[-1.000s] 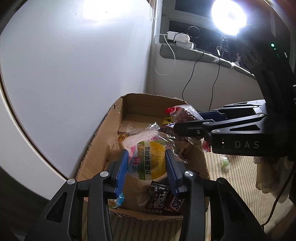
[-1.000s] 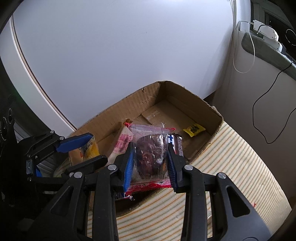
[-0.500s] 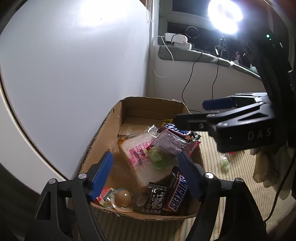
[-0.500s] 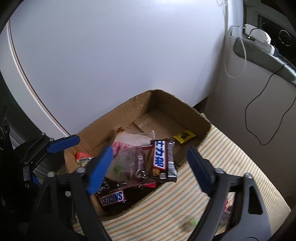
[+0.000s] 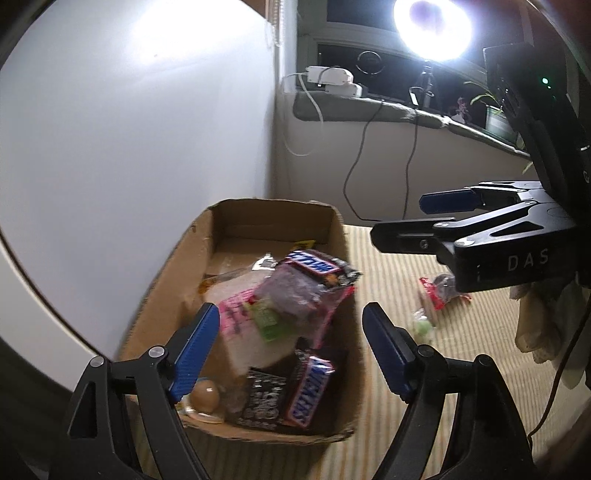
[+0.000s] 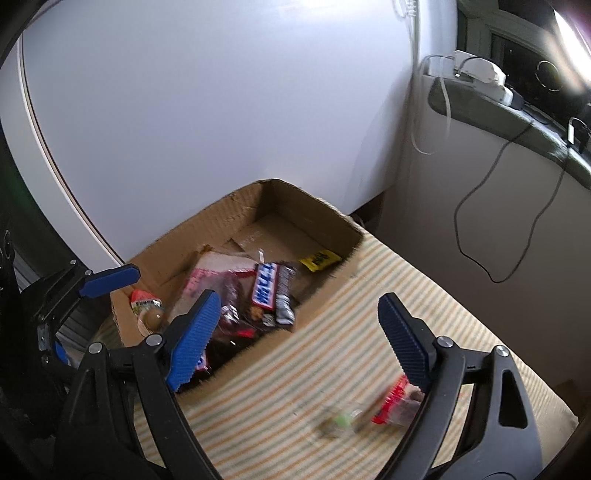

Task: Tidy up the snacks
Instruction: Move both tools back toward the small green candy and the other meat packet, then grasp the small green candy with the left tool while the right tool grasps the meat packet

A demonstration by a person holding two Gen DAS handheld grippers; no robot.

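An open cardboard box (image 5: 273, 202) stands on a striped mat against a white wall. Inside lie a pink-printed bread pack (image 5: 240, 325), a clear pack of dark snacks (image 5: 295, 295), a blue chocolate bar (image 5: 314, 264), a Snickers bar (image 5: 308, 391) and an egg snack (image 5: 205, 397). My left gripper (image 5: 290, 314) hovers over the box's near end, its jaws opening with nothing pressed between them. My right gripper (image 6: 299, 301) stands open and empty above the box's right wall (image 6: 332, 291). A red pack (image 6: 397, 406) and a green candy (image 6: 341, 421) lie loose on the mat.
A yellow packet (image 6: 319, 258) rests at the box's far end. The striped mat (image 6: 424, 295) stretches right of the box. A sill with a power strip (image 5: 332, 77) and hanging cables runs behind, under a bright lamp (image 5: 432, 26). A pale cloth (image 5: 535, 325) lies at the right.
Both grippers opened and let go of their packs, which now lie in the box. Both have drawn back from the box, bringing the loose snacks on the mat into view.
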